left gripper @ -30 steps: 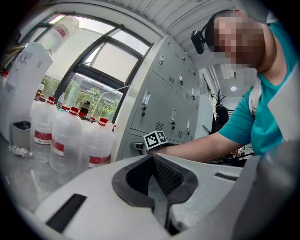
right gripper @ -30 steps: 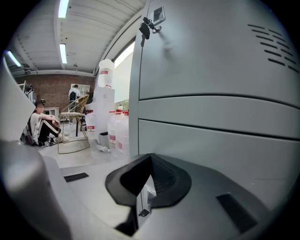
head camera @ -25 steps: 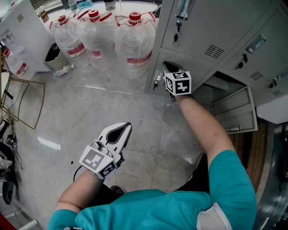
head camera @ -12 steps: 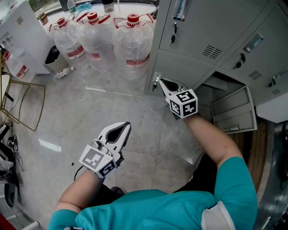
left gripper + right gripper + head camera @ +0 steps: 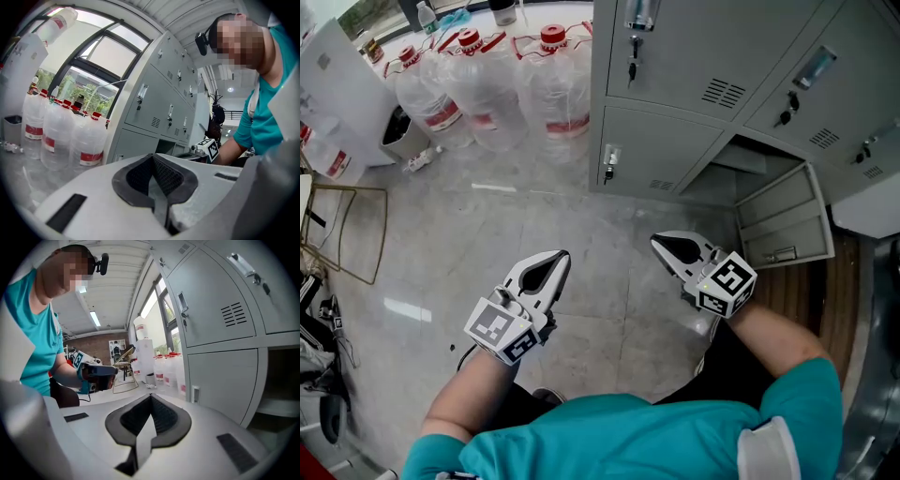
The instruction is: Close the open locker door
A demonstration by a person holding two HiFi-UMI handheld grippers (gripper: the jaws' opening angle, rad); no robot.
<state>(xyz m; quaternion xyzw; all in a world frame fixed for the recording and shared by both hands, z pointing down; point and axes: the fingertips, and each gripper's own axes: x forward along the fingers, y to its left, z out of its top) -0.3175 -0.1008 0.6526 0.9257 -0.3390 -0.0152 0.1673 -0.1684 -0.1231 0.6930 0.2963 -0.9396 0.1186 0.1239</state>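
Observation:
Grey lockers [image 5: 703, 56] fill the upper right of the head view. The lower left locker door [image 5: 652, 150] stands closed, its latch [image 5: 609, 161] at the left edge. To its right another lower compartment gapes, and its door [image 5: 783, 220] hangs swung out over the floor. My right gripper [image 5: 659, 241] is shut and empty, held over the floor in front of the lockers, apart from both doors. My left gripper [image 5: 562, 255] hovers to its left, also shut and empty. The right gripper view shows the closed door [image 5: 220, 380] and the open compartment [image 5: 281, 385].
Several large water bottles [image 5: 487, 84] stand on the floor left of the lockers. A white cabinet [image 5: 337, 84] and a small bin [image 5: 394, 127] are at far left, with a wire frame [image 5: 347, 225] below them. Wooden flooring [image 5: 825, 300] lies at the right.
My right gripper has drawn back from the lower left locker door's edge, down and toward me. The left gripper has kept its place.

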